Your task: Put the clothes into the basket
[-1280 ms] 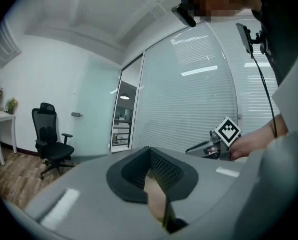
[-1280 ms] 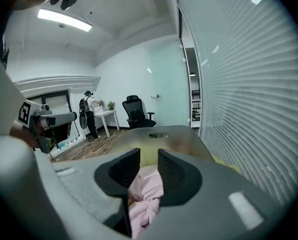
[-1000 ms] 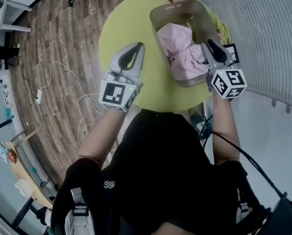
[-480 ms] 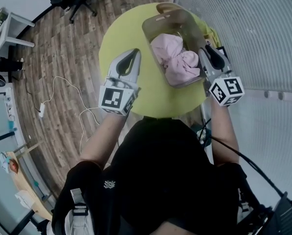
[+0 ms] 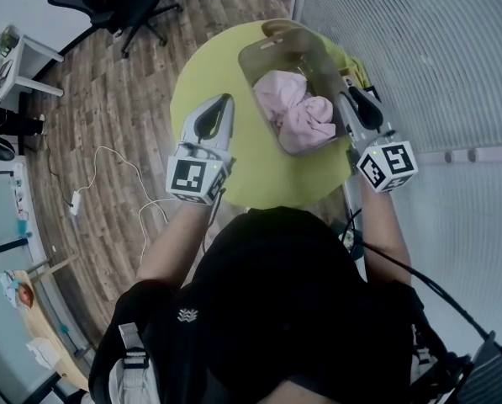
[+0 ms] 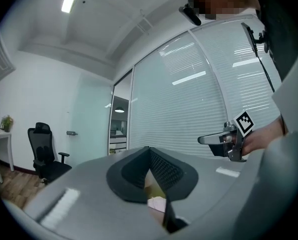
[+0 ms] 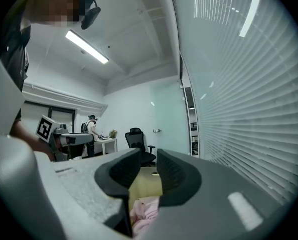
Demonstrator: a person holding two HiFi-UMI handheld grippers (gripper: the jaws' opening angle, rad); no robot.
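The pink crumpled clothes (image 5: 294, 112) already lie inside the beige translucent plastic basket (image 5: 247, 74) on the round yellow-green table (image 5: 204, 66) - I judge the putting-in step is finished. The left gripper (image 5: 223, 101) hangs over bare table, its tips pressed together and empty. The right gripper (image 5: 350, 101), just beside the basket's right wall, has its jaws narrowly apart - nothing between them. The next move calls only for checking that no garment is left outside.

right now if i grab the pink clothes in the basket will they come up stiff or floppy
Probably floppy: the pink clothes lie crumpled in soft folds, so they'd likely drape. Likely light for their bulk. The basket may slide on the yellow table if they snag.
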